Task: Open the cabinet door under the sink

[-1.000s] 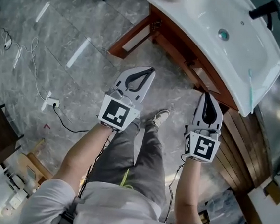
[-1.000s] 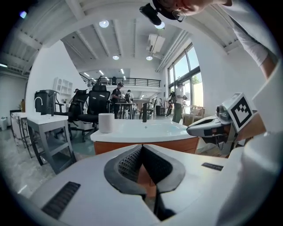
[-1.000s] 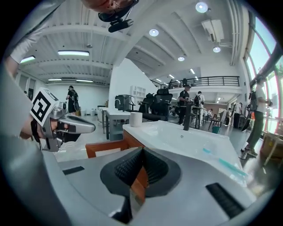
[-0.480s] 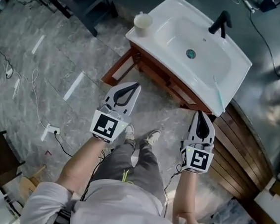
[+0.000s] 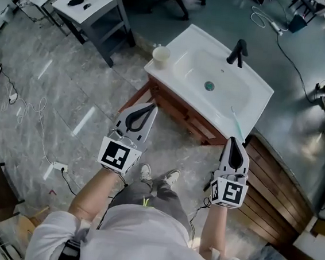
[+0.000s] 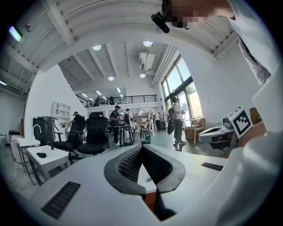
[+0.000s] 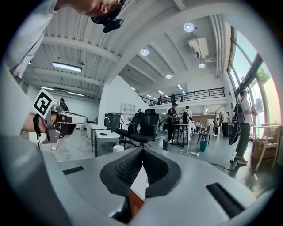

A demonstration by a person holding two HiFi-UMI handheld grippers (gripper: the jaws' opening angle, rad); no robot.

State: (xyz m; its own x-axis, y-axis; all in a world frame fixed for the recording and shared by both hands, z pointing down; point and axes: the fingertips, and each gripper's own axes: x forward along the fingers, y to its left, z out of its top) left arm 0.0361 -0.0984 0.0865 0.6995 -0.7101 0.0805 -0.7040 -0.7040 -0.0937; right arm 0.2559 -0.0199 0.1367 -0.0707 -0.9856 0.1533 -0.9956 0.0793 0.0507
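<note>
The white sink [image 5: 213, 86] sits on a reddish wooden cabinet [image 5: 178, 115], whose front faces me in the head view. My left gripper [image 5: 152, 106] is held above the floor just before the cabinet's left corner, shut and empty. My right gripper [image 5: 234, 142] hovers near the sink's right front corner, also shut with nothing in it. In the left gripper view the jaws [image 6: 141, 147] meet at the tips, with a strip of the sink [image 6: 146, 183] showing behind them. The right gripper [image 7: 142, 149] looks level over the sink [image 7: 138, 182] and a bit of the cabinet [image 7: 132, 202].
A cup [image 5: 161, 54] and a black faucet [image 5: 238, 51] stand on the sink. A grey side table [image 5: 97, 7] is at the back left and a wooden slatted platform [image 5: 278, 185] at the right. Cables and a power strip [image 5: 57, 167] lie on the floor at the left. People and office chairs [image 6: 95, 134] are far off.
Both grippers and the head camera have risen. The sink, earlier close at the upper right, now shows whole and farther away near the middle. Both jaws stayed shut.
</note>
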